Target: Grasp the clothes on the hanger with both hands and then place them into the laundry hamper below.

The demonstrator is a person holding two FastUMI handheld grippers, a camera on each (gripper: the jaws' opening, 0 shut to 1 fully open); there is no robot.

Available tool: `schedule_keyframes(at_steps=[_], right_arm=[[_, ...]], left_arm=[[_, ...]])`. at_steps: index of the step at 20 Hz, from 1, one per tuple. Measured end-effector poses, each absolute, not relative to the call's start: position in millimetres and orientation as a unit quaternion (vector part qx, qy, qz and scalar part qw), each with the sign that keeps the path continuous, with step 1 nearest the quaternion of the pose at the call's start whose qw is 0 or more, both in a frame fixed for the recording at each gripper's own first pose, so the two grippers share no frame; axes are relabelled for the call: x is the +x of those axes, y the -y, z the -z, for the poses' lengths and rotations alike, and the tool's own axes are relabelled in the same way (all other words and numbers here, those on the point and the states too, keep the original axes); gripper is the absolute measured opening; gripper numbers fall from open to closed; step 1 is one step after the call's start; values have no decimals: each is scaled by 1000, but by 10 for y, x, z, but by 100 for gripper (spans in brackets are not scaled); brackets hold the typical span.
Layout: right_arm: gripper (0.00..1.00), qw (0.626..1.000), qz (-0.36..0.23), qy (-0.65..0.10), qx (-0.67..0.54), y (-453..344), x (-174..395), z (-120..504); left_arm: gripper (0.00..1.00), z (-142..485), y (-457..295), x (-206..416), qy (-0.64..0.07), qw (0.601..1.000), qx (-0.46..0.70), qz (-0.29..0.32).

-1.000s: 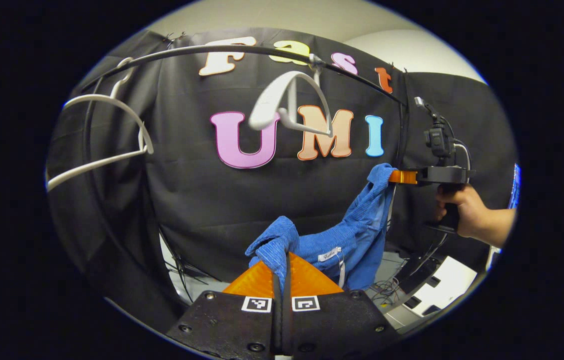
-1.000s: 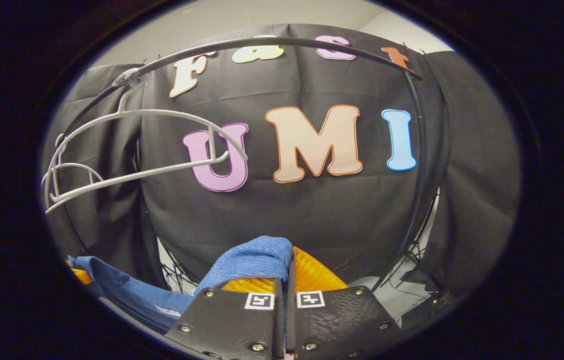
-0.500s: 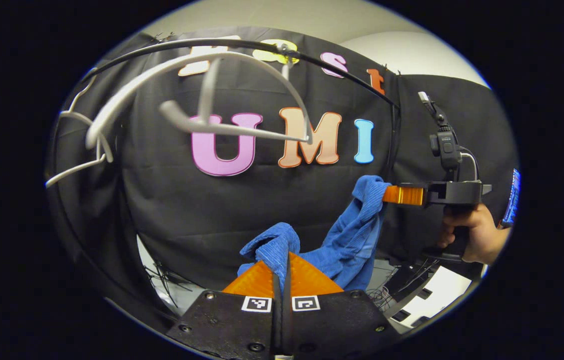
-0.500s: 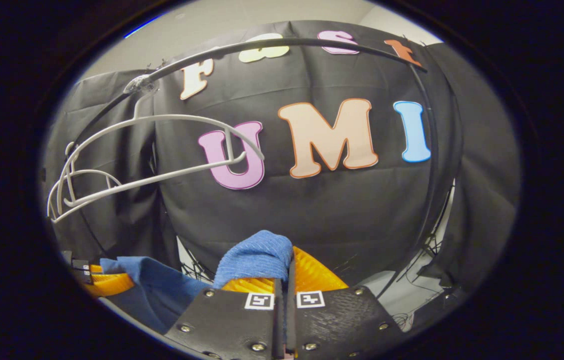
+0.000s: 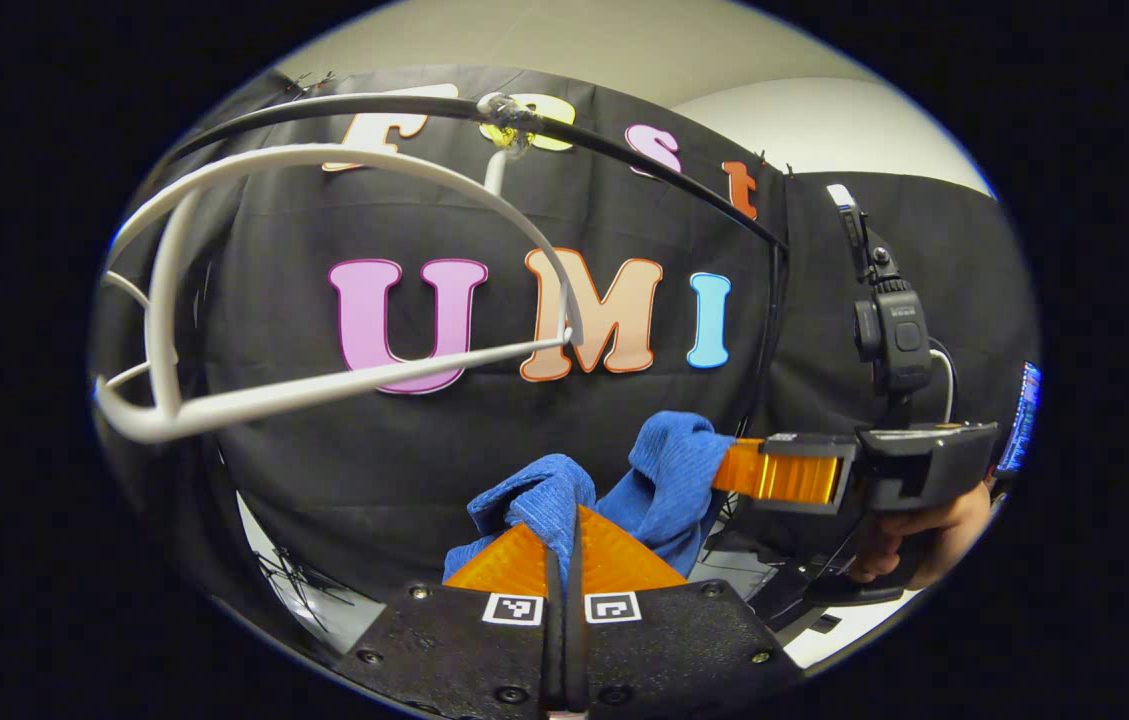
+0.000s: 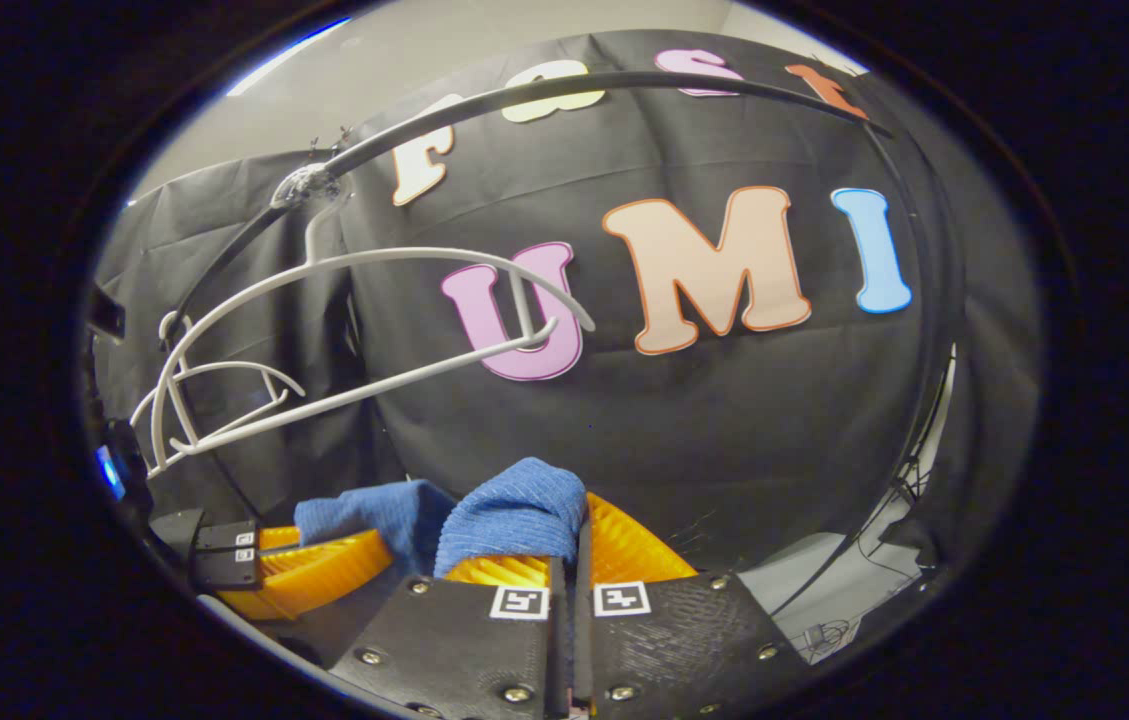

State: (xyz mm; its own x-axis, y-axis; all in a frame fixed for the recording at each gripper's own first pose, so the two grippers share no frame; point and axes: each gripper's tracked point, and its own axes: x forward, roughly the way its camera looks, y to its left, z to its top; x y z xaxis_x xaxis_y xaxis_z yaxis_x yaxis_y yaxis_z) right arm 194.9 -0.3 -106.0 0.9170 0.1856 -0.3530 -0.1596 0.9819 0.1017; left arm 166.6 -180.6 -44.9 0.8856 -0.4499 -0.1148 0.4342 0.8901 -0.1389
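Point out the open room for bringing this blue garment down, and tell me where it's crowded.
Open space lies below the white hanger, in front of the black cloth wall, above both grippers. It is crowded low down: the left gripper and right gripper pinch the bunched blue garment close together, and cables lie on the floor at lower right. The hamper's place cannot be told.

In the left gripper view, your left gripper (image 5: 564, 515) has the garment (image 5: 544, 495) between its jaws, bunched just ahead of the tips. To the right of those jaws your right gripper (image 5: 724, 465) meets another fold of the same garment, your hand (image 5: 909, 545) behind it. Above and to the left of the jaws hangs a hanger (image 5: 324, 385) from the rail (image 5: 624, 150). In the right gripper view, the left gripper (image 6: 379, 545) lies just left of the jaws, cloth between them.
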Motion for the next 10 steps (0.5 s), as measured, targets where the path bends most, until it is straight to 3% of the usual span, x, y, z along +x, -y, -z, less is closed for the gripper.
schedule_keyframes(at_steps=[10], right_arm=[[0, 968, -94, -210, 97, -73, 1947, 1050]], left_arm=[[1, 214, 1947, 1785, -49, 967, -50, 244]])
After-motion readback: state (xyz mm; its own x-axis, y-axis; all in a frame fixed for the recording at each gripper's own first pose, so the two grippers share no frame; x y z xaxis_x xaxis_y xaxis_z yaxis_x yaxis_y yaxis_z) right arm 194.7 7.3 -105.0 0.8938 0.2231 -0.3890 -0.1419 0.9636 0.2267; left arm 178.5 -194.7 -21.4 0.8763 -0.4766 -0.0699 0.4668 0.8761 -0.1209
